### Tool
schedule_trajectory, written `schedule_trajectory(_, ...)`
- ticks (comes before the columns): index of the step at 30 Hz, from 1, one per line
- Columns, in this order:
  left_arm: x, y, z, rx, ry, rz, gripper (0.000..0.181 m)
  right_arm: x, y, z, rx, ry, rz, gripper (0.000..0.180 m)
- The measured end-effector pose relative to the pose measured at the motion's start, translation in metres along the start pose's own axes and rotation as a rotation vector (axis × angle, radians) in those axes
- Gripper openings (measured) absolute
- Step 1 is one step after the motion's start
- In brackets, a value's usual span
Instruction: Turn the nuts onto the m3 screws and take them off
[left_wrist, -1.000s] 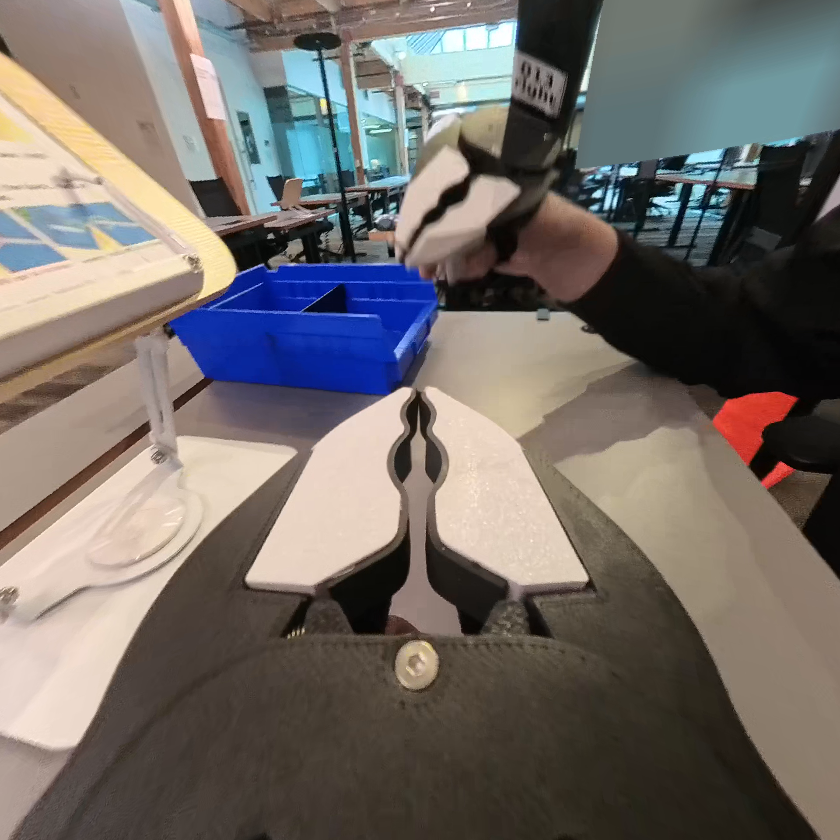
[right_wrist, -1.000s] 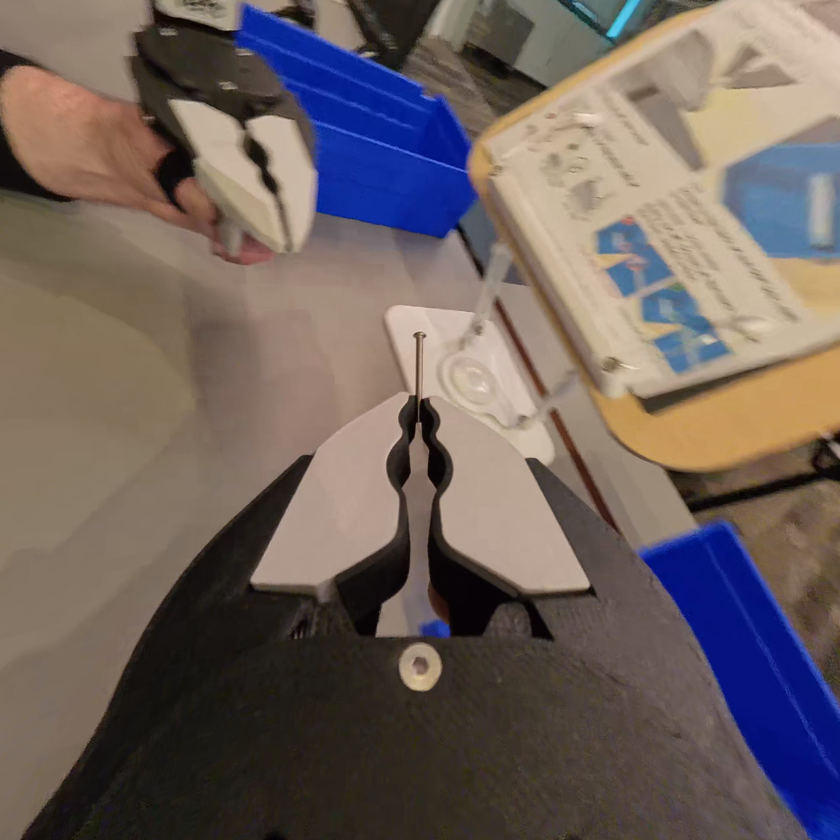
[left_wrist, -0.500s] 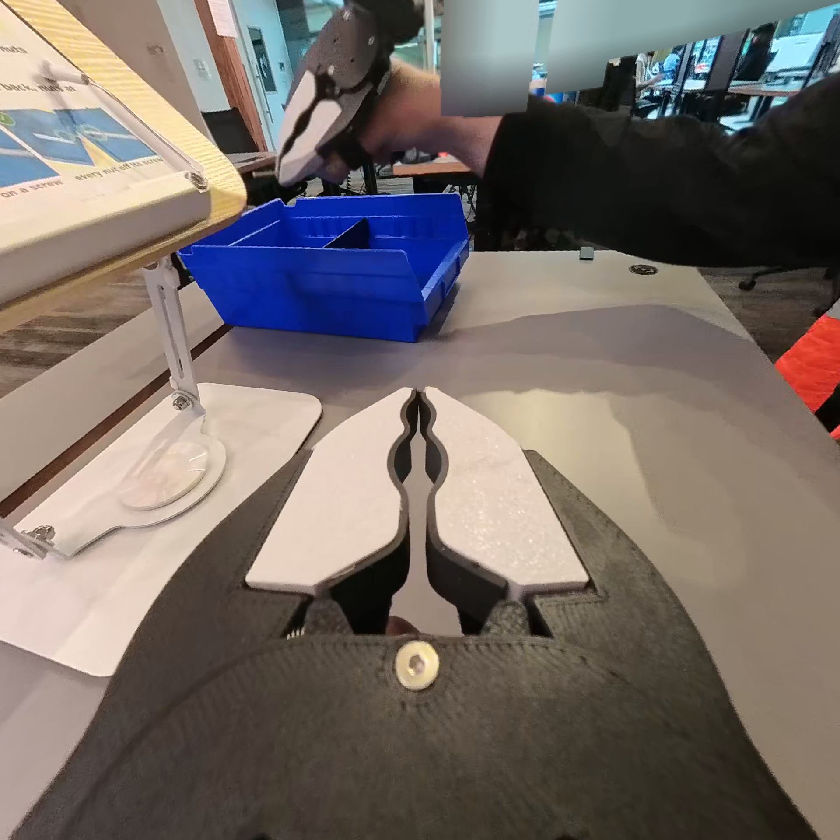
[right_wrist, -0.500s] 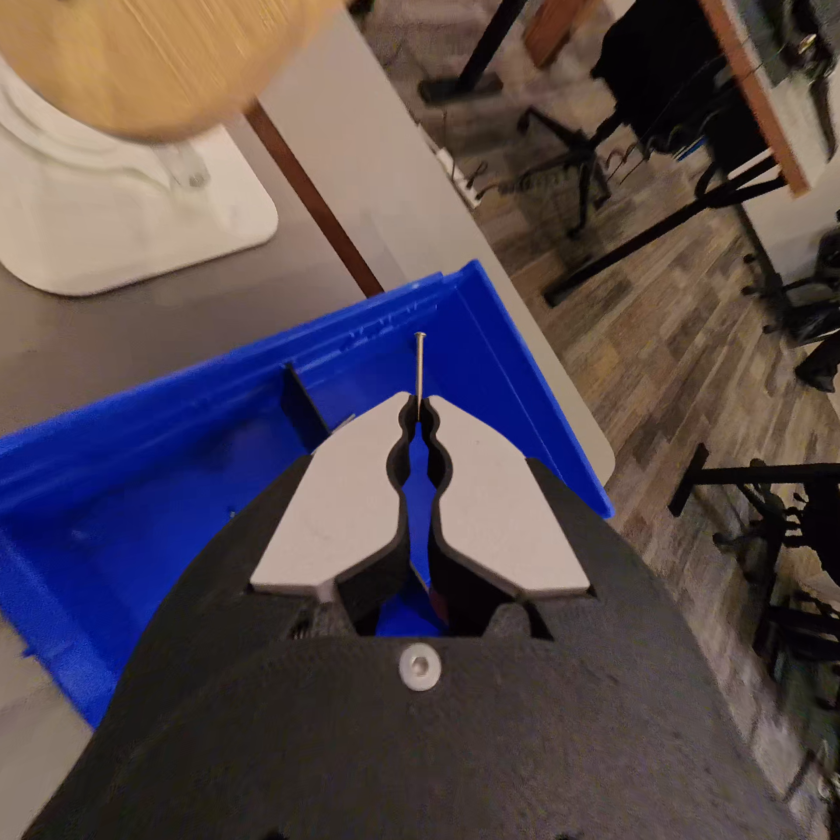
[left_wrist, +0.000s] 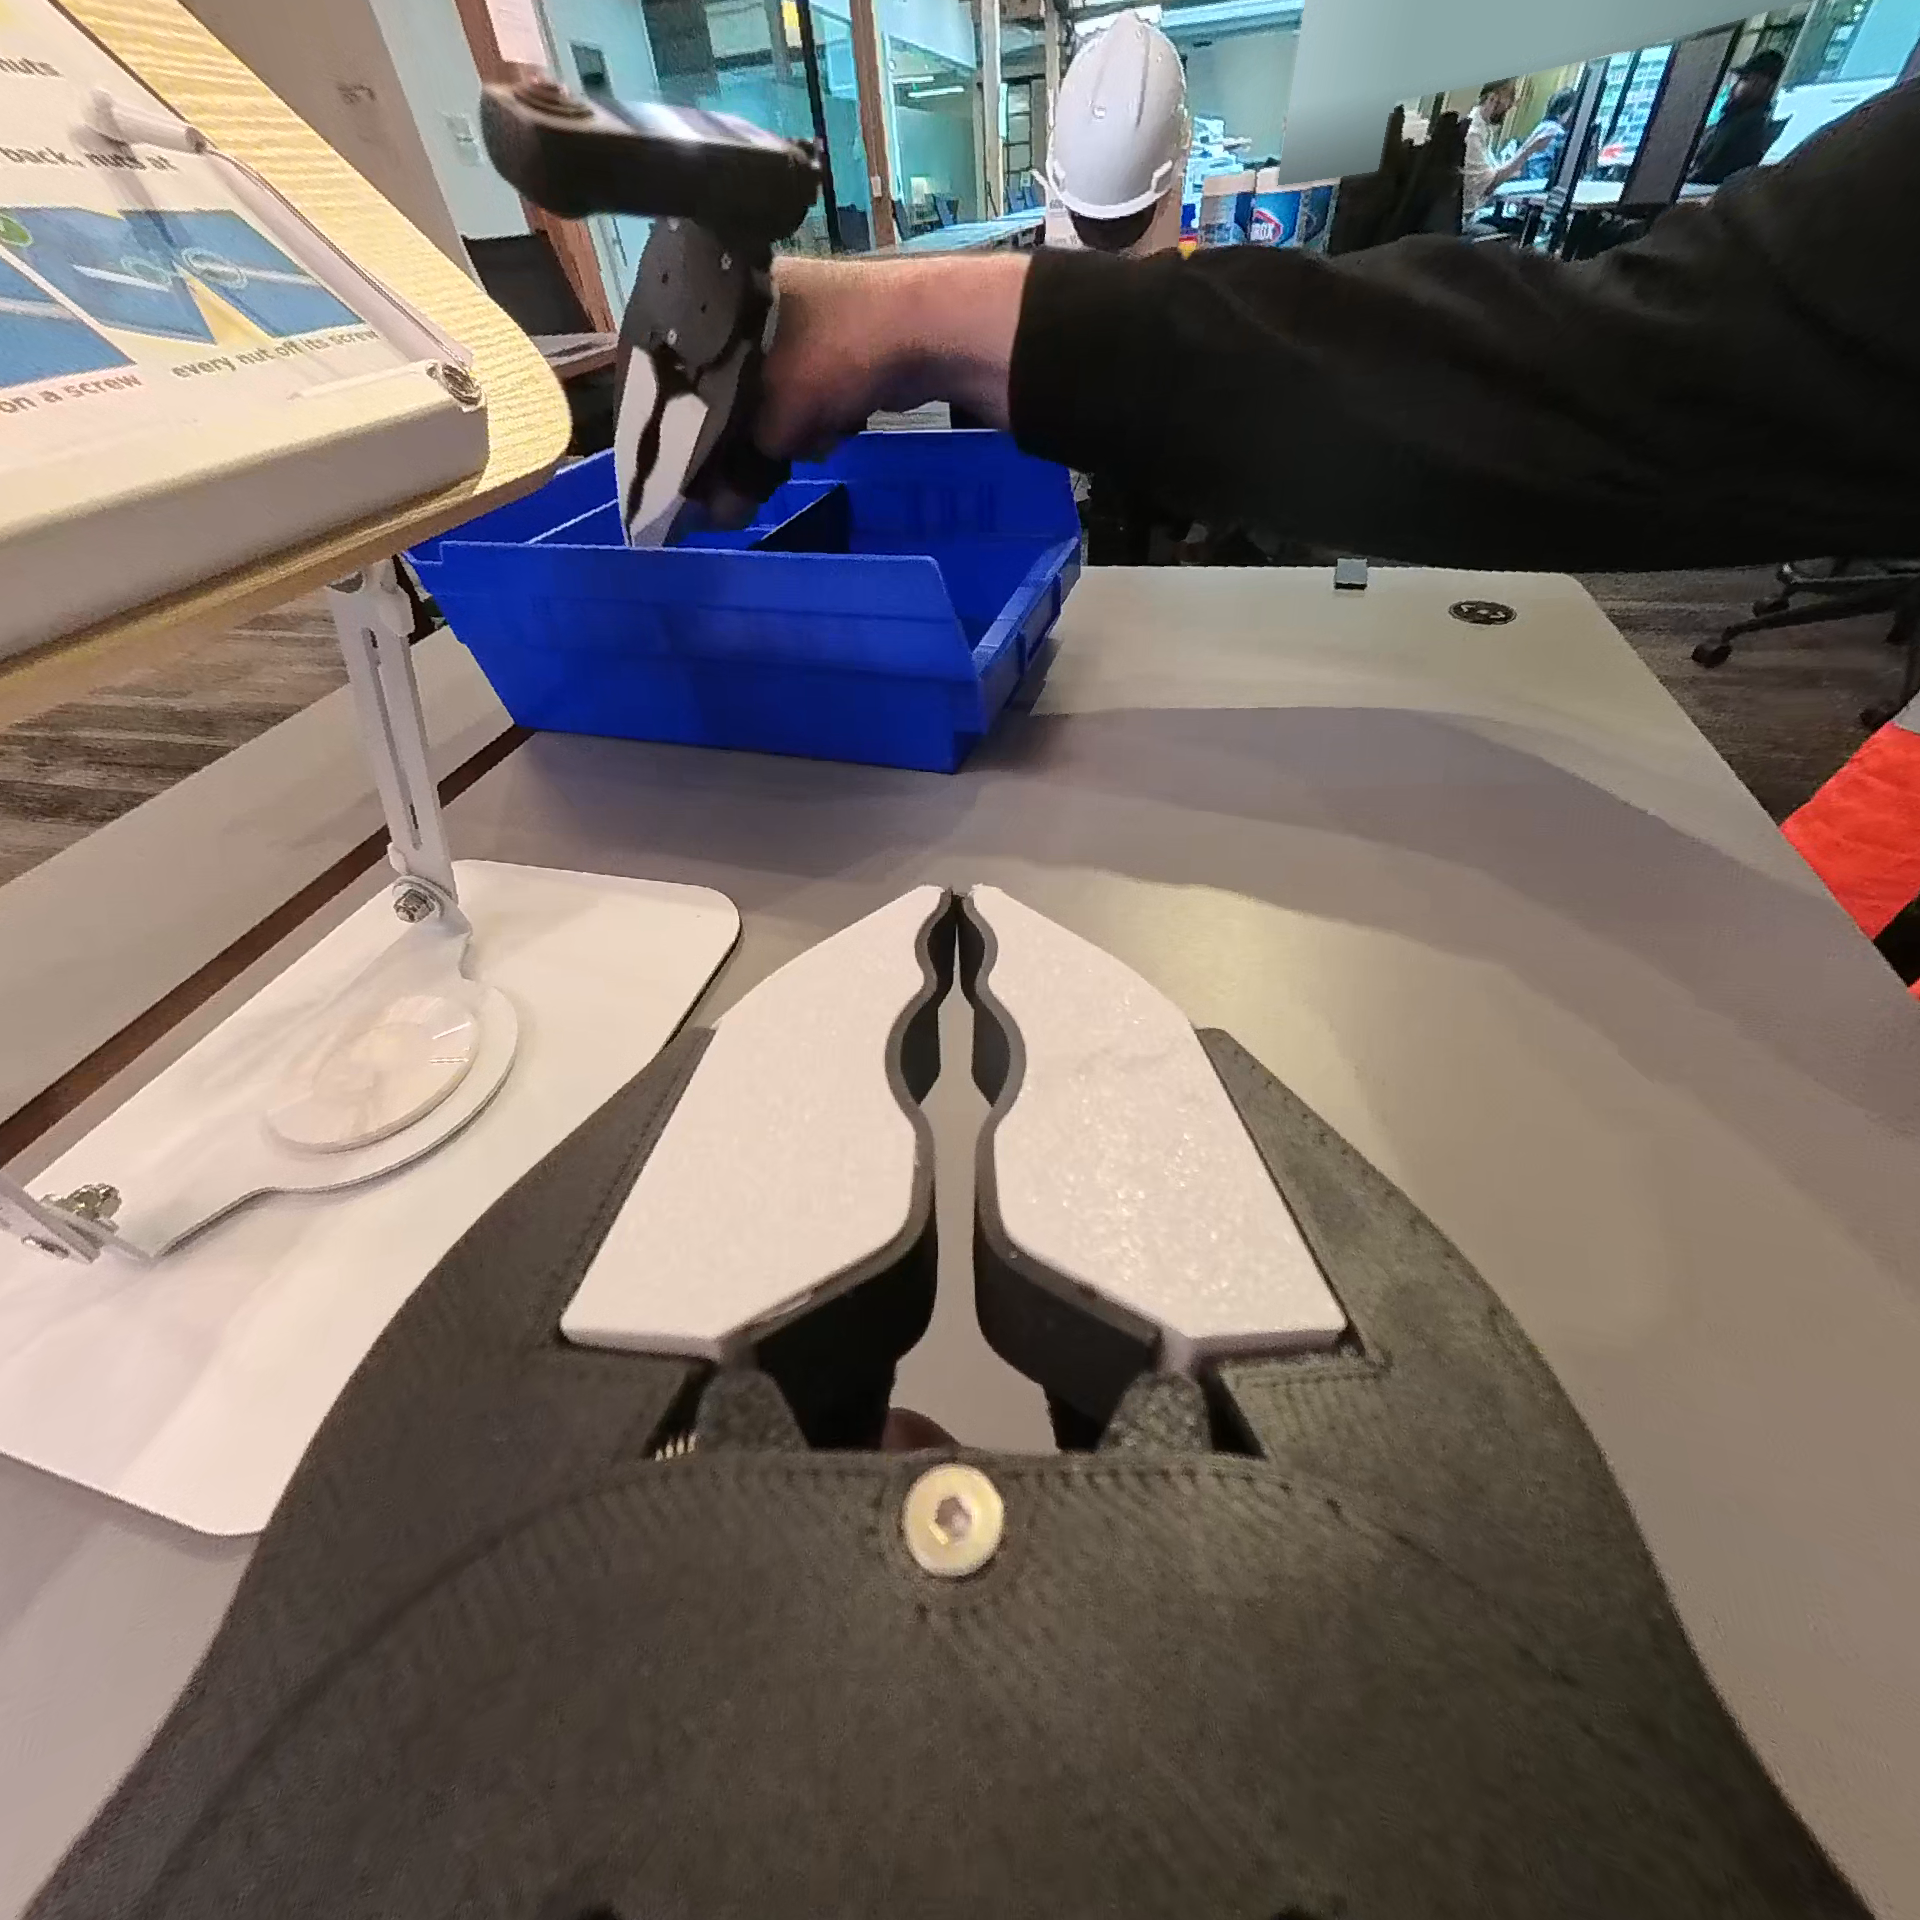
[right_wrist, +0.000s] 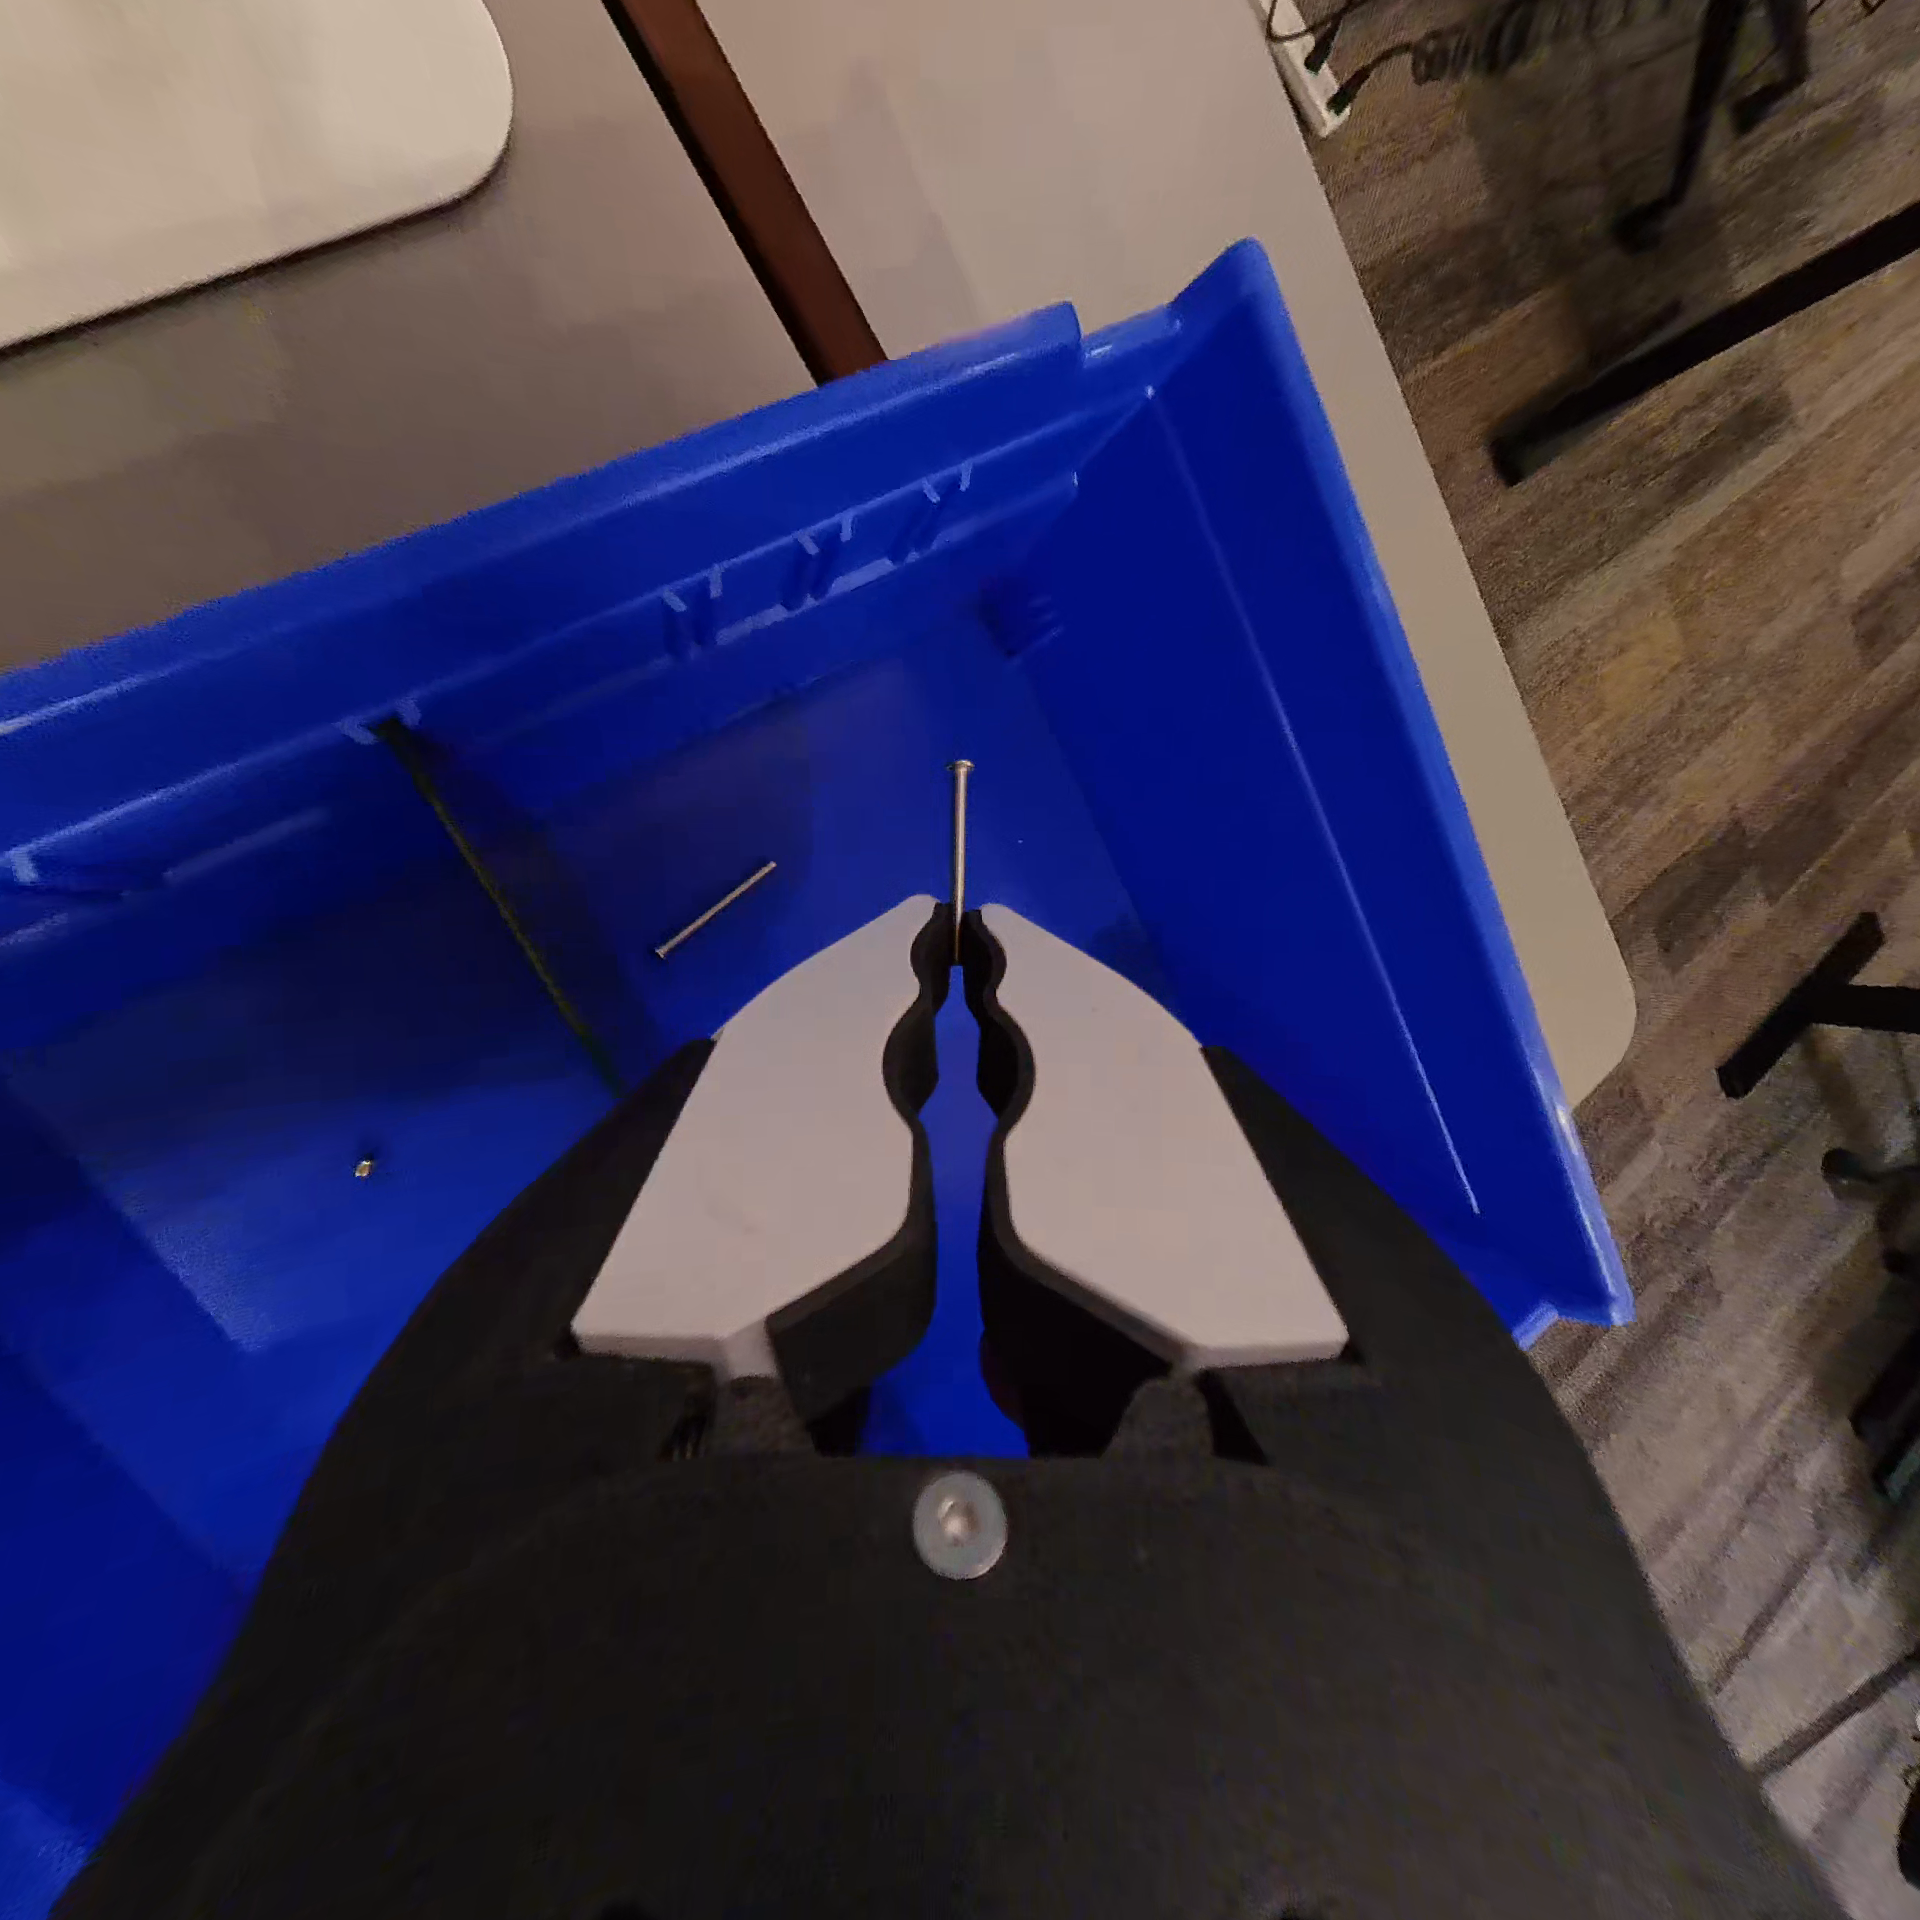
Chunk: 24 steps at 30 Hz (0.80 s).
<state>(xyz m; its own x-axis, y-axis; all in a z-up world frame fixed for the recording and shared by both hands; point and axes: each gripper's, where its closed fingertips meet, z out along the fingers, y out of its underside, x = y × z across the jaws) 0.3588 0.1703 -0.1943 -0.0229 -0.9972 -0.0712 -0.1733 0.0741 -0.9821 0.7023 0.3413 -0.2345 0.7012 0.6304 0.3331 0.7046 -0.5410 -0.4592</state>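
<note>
My right gripper (right_wrist: 956, 914) is shut on a long thin m3 screw (right_wrist: 958, 842) that sticks out past its tips, head forward. It points down into the right compartment of a blue bin (right_wrist: 1299, 727). A second screw (right_wrist: 715, 910) lies on that compartment's floor. A small nut (right_wrist: 363, 1168) lies in the compartment to the left of the divider. In the left wrist view the right gripper (left_wrist: 649, 525) dips into the blue bin (left_wrist: 727, 644). My left gripper (left_wrist: 956, 896) is shut and empty, low over the grey table (left_wrist: 1351, 883).
A tilted instruction board (left_wrist: 208, 312) stands on a white stand base (left_wrist: 343, 1049) at the left of the table. A person's black sleeve (left_wrist: 1455, 405) reaches across to the bin. The table edge and floor lie just right of the bin (right_wrist: 1507, 727).
The right gripper has swung from above the table over to the blue bin and lowered into its right compartment, still holding the screw. The left gripper stays shut and has pulled back a little.
</note>
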Motion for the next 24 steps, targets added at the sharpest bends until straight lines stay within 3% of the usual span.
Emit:
schedule_trajectory(19, 0.000, 0.004, 0.004, -0.010, 0.008, -0.006, 0.000, 0.003, 0.020, 0.027, -0.086, -0.061, 0.028, 0.003)
schedule_trajectory(22, 0.000, 0.003, 0.004, -0.011, 0.009, -0.004, 0.000, 0.005, 0.021, 0.029, -0.098, -0.061, 0.053, 0.017)
schedule_trajectory(24, 0.000, 0.003, 0.004, -0.011, 0.009, -0.005, 0.000, 0.004, 0.021, 0.027, -0.091, -0.066, 0.053, 0.017)
